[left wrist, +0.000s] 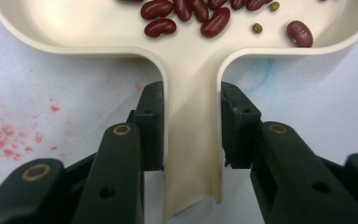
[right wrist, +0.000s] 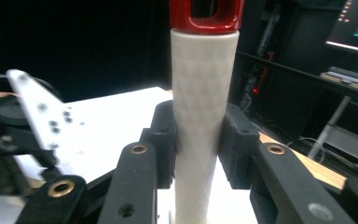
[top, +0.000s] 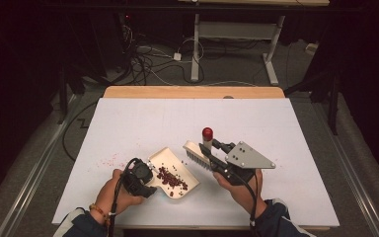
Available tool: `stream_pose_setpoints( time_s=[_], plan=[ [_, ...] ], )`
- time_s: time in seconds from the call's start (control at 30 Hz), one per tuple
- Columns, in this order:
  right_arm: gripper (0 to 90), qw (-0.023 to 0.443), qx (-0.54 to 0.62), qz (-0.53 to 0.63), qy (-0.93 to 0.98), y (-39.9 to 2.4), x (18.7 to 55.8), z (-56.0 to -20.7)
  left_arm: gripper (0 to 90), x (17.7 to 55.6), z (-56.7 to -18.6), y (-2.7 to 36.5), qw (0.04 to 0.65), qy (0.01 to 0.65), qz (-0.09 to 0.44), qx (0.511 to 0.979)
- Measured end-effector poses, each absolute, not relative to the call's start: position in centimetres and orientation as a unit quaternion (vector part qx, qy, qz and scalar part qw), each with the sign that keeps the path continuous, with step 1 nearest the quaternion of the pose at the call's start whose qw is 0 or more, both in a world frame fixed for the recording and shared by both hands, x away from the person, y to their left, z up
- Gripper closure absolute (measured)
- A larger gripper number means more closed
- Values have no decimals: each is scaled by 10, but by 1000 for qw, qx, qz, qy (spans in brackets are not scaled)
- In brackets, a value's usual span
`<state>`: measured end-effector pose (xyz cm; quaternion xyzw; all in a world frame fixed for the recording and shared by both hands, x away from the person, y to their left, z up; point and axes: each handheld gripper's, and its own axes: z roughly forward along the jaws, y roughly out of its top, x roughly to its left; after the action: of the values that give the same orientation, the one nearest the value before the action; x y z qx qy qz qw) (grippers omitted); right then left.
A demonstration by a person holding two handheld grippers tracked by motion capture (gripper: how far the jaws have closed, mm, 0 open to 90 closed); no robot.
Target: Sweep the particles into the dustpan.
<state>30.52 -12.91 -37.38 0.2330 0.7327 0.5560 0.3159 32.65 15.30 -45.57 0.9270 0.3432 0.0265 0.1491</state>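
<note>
On the white surface, near its front edge, a cream dustpan lies flat with a heap of red beans in its tray. From the left claw's own camera, the beans sit together with a few small green ones toward the tray's back wall. The left claw is clamped on the dustpan's handle, one pad pressed against each side of it. Pink smears mark the surface to the left of that claw.

Just right of the dustpan, the right claw grips a brush by its white handle, pads tight on both sides. The handle stands up from the claw and ends in a red cap. The brush's bristles point down at the surface, close beside the dustpan's right edge; whether they touch the surface cannot be told. A grey plate rides on top of the right claw.
</note>
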Motion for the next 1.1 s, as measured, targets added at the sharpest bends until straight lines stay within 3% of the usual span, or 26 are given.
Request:
stream_pose_setpoints(
  time_s=[0.2,0.67,1.1],
  plan=[
    [701,337,218,524,751,-106,319,-389,640,327,-455,153,150,346,23,926],
    [701,243,183,557,773,-86,304,-384,640,328,-456,155,152,346,23,926],
    [701,278,219,576,736,-126,310,-357,639,327,-457,157,161,351,22,922]
  ],
)
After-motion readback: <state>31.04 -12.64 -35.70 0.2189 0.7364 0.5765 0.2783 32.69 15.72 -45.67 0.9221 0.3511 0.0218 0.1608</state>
